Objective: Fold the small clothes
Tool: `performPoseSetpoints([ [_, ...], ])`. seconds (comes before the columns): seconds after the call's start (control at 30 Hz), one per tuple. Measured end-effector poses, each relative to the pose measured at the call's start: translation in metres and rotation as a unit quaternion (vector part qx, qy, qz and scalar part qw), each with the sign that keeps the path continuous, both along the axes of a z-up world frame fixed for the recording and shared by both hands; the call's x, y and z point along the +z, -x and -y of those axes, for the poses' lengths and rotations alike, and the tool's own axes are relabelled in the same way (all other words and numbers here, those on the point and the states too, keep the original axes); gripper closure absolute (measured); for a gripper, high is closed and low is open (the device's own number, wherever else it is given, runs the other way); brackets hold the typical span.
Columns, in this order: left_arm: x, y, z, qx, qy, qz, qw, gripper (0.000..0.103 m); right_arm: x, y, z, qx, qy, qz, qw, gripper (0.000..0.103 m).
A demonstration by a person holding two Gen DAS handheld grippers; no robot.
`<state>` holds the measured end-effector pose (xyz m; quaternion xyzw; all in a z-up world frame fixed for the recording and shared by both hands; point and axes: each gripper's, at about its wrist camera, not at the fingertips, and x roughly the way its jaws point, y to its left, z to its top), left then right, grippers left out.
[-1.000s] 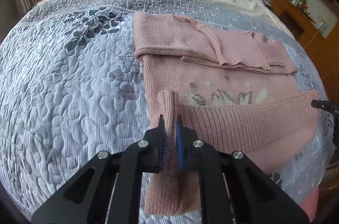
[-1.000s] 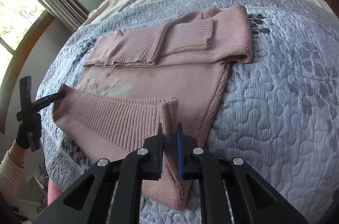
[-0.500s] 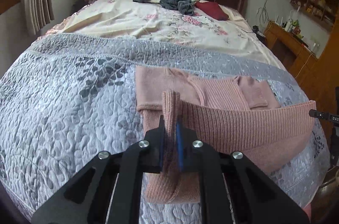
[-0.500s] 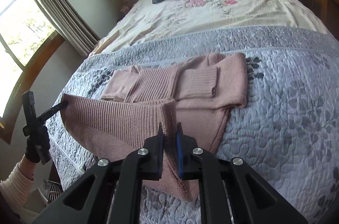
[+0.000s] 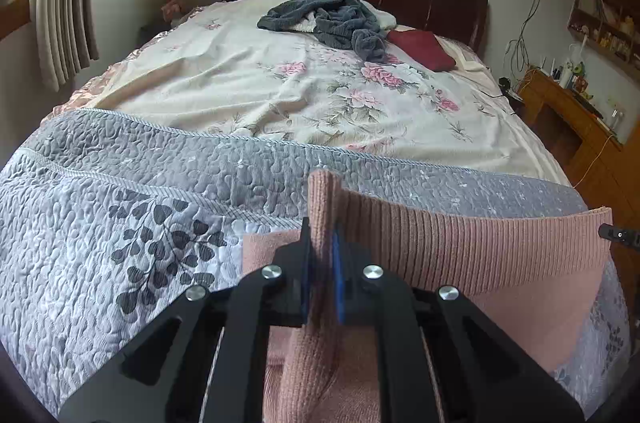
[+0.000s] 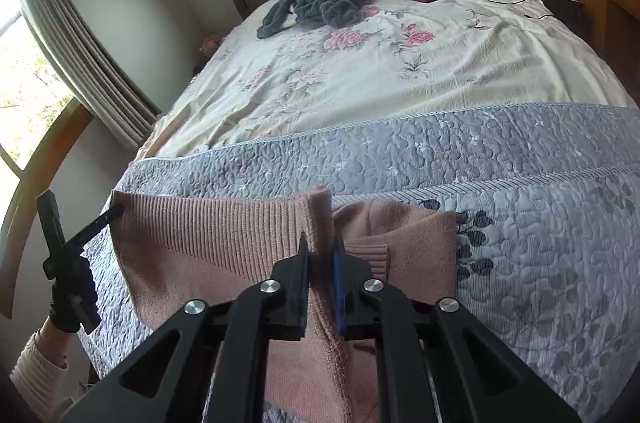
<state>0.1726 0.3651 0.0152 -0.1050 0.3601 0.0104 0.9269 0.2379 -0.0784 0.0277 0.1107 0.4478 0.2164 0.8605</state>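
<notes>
Evidently the pink knit sweater (image 5: 472,251) is being folded hem-over-body on the grey quilt (image 5: 120,223) at the near end of the bed: the left gripper (image 5: 320,255) and right gripper (image 6: 320,255) each have their fingers pinching one corner of the ribbed hem. Holding both corners up keeps that edge taut and level between them, while the shoulders and folded sleeves (image 6: 400,235) lie flat on the quilt, likely so the hem can be laid squarely over them.
</notes>
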Motion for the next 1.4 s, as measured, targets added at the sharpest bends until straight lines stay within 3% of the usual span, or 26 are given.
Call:
performPoseSetpoints([
  [0.27,-0.067,-0.061,0.004,0.003,-0.011,-0.065,0.9978,0.095,-0.06,-0.052,-0.013,-0.008,0.05,-0.042,0.998,0.093],
  [0.5,-0.119,-0.08,-0.005,0.019,-0.027,-0.118,0.9925,0.094,-0.114,-0.072,-0.008,-0.031,0.071,-0.081,0.994,0.093],
  [0.67,-0.133,-0.082,-0.012,0.03,-0.02,-0.139,0.9896,0.084,-0.129,-0.076,0.001,-0.046,0.068,-0.1,0.992,0.086],
  [0.8,-0.123,-0.069,-0.022,0.05,-0.009,-0.13,0.9903,0.078,-0.118,-0.061,0.011,-0.055,0.07,-0.097,0.991,0.078],
  [0.93,-0.097,-0.037,-0.022,0.062,-0.026,-0.101,0.9926,0.079,-0.099,-0.026,0.019,-0.036,0.054,-0.093,0.994,0.071],
  [1.07,-0.083,0.008,-0.006,0.032,-0.037,-0.087,0.995,0.067,-0.098,0.025,0.02,-0.01,0.043,-0.118,0.992,0.066],
  [1.2,-0.092,0.046,0.017,-0.006,-0.031,-0.11,0.9935,0.066,-0.114,0.068,0.014,0.009,0.051,-0.15,0.987,0.066],
  [1.27,-0.1,0.06,0.026,-0.016,-0.027,-0.119,0.9923,0.066,-0.123,0.081,0.011,0.015,0.057,-0.159,0.986,0.078],
  [1.3,-0.104,0.065,0.03,-0.019,-0.029,-0.123,0.9918,0.066,-0.126,0.085,0.01,0.014,0.067,-0.16,0.985,0.093],
  [1.4,-0.121,0.073,0.036,-0.021,-0.039,-0.145,0.9884,0.066,-0.133,0.091,0.01,-0.003,0.079,-0.165,0.983,0.093],
])
